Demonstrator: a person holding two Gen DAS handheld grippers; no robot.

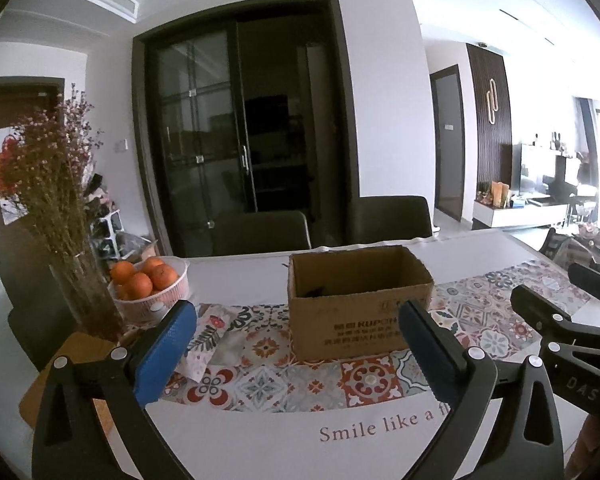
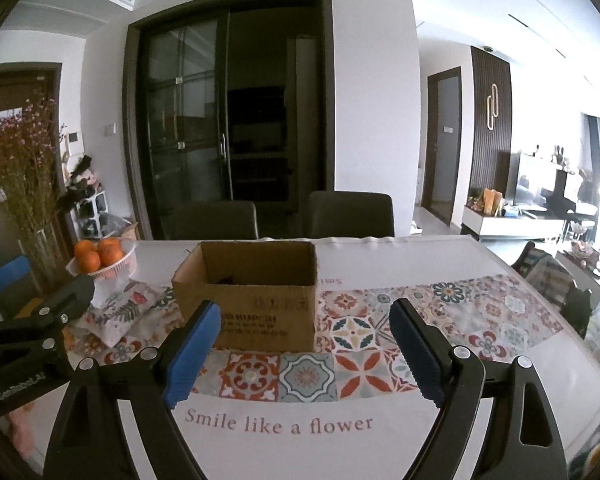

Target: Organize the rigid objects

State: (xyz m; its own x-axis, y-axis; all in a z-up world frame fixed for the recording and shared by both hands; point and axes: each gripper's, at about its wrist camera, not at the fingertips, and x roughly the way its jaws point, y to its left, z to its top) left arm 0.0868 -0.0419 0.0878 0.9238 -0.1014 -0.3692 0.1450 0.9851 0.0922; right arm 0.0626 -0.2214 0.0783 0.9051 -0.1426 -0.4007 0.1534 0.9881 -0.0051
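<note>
An open brown cardboard box [image 1: 356,300] stands on the patterned table runner [image 1: 268,364], ahead of both grippers; it also shows in the right wrist view [image 2: 252,300]. Something dark lies inside it [image 1: 314,291], too hidden to name. My left gripper [image 1: 296,344] is open and empty, held above the table in front of the box. My right gripper [image 2: 304,348] is open and empty, just right of the left one, also short of the box. Each gripper shows at the edge of the other's view.
A white bowl of oranges [image 1: 150,280] and a glass vase of dried flowers [image 1: 56,208] stand at the left. A floral fabric pouch [image 2: 120,312] lies left of the box. Two dark chairs [image 1: 388,220] stand behind the table. A wooden board [image 1: 72,368] lies under the vase.
</note>
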